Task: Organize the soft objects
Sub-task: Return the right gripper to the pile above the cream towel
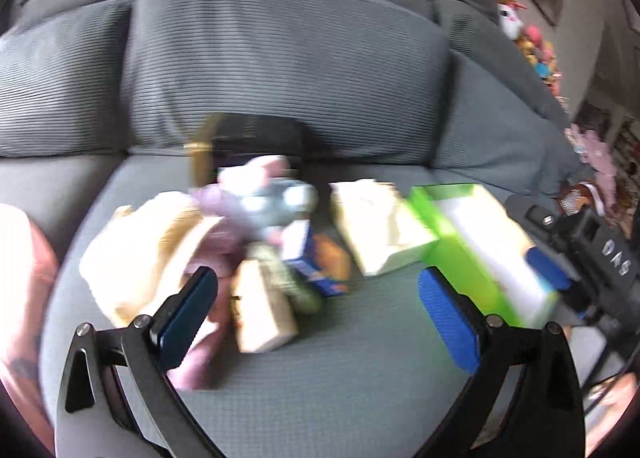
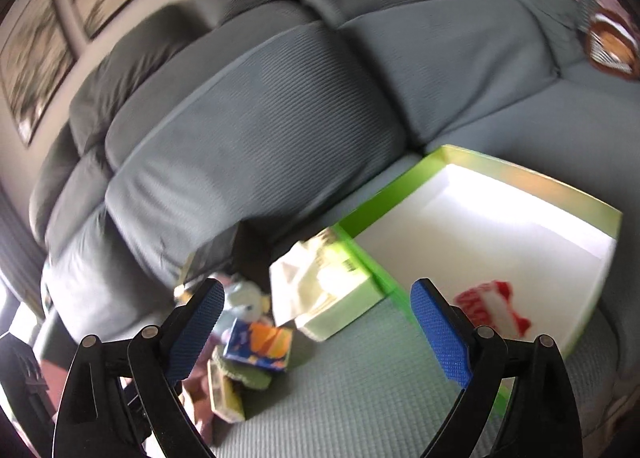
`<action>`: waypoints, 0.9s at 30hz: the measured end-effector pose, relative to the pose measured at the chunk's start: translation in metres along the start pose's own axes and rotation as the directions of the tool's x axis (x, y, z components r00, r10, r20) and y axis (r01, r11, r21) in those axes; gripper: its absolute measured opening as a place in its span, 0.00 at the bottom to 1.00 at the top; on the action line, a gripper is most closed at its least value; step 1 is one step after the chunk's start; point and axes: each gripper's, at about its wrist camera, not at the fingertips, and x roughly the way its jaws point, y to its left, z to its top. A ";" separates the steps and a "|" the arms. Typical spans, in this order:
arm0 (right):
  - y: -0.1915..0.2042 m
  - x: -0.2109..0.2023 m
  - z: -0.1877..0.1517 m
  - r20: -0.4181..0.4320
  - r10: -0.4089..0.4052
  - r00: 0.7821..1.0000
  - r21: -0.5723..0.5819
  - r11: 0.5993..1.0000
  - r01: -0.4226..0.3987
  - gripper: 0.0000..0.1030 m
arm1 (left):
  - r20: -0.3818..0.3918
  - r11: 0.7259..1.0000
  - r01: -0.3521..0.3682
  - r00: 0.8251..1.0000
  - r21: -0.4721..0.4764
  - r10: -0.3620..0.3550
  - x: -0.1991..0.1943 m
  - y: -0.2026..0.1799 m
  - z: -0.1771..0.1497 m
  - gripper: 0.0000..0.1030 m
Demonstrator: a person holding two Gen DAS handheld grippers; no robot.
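A blurred heap of soft toys and small boxes lies on the grey sofa seat: a pink and grey plush, a blue and orange box and a cream box. A green box with a white inside stands to the right. In the right wrist view a red and white soft item lies inside the green box, and the heap sits at lower left. My left gripper is open and empty in front of the heap. My right gripper is open and empty beside the green box.
A cream box sits between the heap and the green box. A dark box stands against the grey back cushions. Colourful toys lie at the far right. The other gripper shows at the right edge.
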 end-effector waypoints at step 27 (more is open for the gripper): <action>0.130 0.060 -0.066 -0.139 0.027 0.990 -0.243 0.968 -0.061 0.92 | -0.126 0.954 -0.220 0.972 -0.202 0.198 0.005 0.131 -0.011 0.97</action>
